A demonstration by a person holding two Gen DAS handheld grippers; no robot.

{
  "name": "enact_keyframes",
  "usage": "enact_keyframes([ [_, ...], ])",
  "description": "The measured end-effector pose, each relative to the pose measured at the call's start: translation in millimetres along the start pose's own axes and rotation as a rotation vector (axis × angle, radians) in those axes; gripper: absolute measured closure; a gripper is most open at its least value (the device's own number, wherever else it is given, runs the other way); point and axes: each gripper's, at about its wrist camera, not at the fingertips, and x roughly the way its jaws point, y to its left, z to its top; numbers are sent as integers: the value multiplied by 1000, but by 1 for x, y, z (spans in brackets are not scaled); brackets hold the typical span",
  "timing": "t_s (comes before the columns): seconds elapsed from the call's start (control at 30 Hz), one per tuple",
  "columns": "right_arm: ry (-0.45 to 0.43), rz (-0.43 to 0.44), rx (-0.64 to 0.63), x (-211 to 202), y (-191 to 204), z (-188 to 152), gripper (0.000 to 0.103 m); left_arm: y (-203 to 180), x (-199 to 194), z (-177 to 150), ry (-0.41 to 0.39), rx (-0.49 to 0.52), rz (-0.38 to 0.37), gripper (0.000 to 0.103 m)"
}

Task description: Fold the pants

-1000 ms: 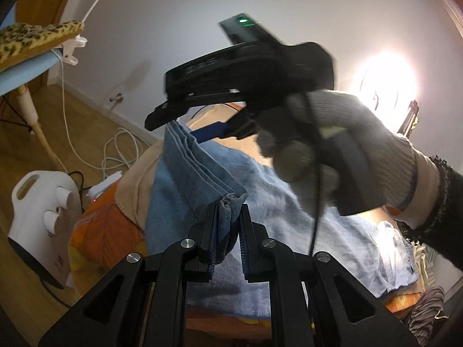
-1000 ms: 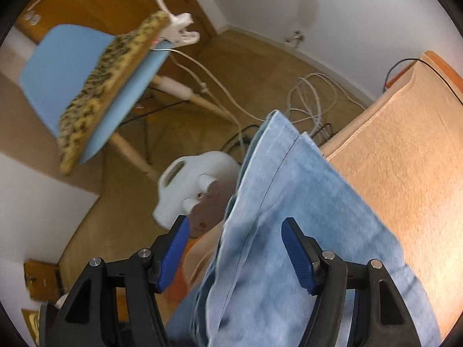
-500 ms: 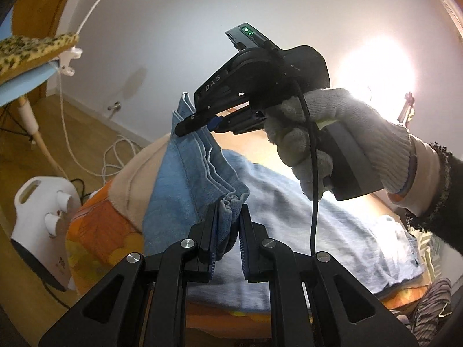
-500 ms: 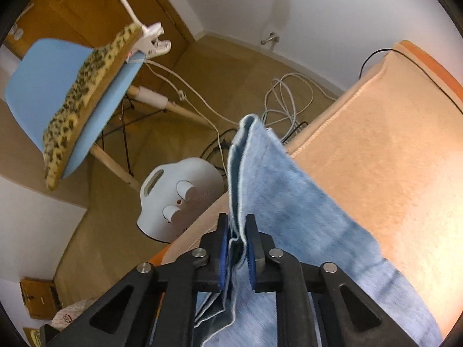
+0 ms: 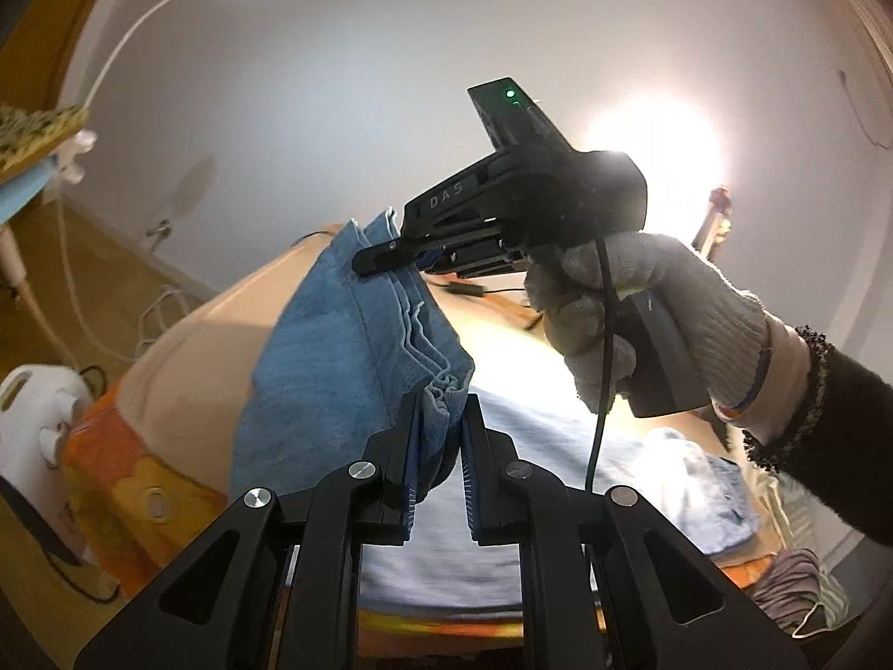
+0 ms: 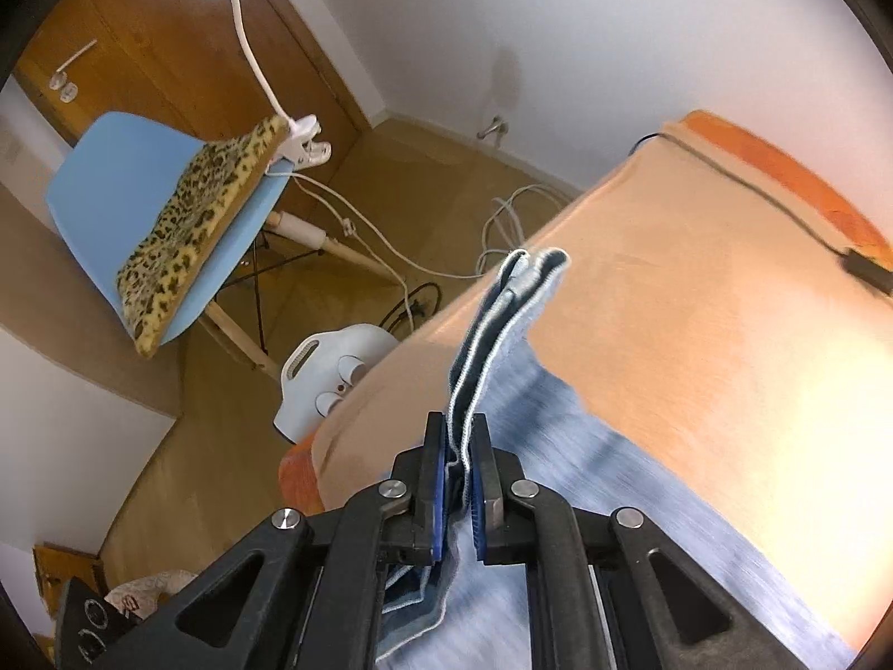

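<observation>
Left wrist view: left claw (image 5: 438, 424) pinches the pants (image 5: 335, 357) at a bunched hem. Right claw (image 5: 390, 254) — held by a gloved hand (image 5: 630, 307) — clamps the same hem farther along, raised over the bed (image 6: 697, 301).

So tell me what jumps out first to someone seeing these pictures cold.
The blue denim pants grab the eye: one end is lifted off the peach-covered bed, pinched by both tongs. In the left wrist view the left tongs clamp a bunched hem at bottom centre, while a grey-gloved hand holds the right tongs on the far corner. Off to the left stands a blue chair with a leopard-print cushion.
</observation>
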Motion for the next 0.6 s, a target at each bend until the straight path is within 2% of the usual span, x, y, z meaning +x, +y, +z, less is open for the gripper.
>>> enact_keyframes([
  [0.13, -36, -31, 5, -43, -15, -17, 98, -42, 2, 2, 19, 43, -69, 91],
  [0.27, -80, -72, 18, -91, -32, -37, 98, -81, 10, -2, 48, 95, -105, 91],
  [0.6, -137, -164, 58, -171, -82, -110, 98, -182, 44, -22, 184, 256, -127, 91],
])
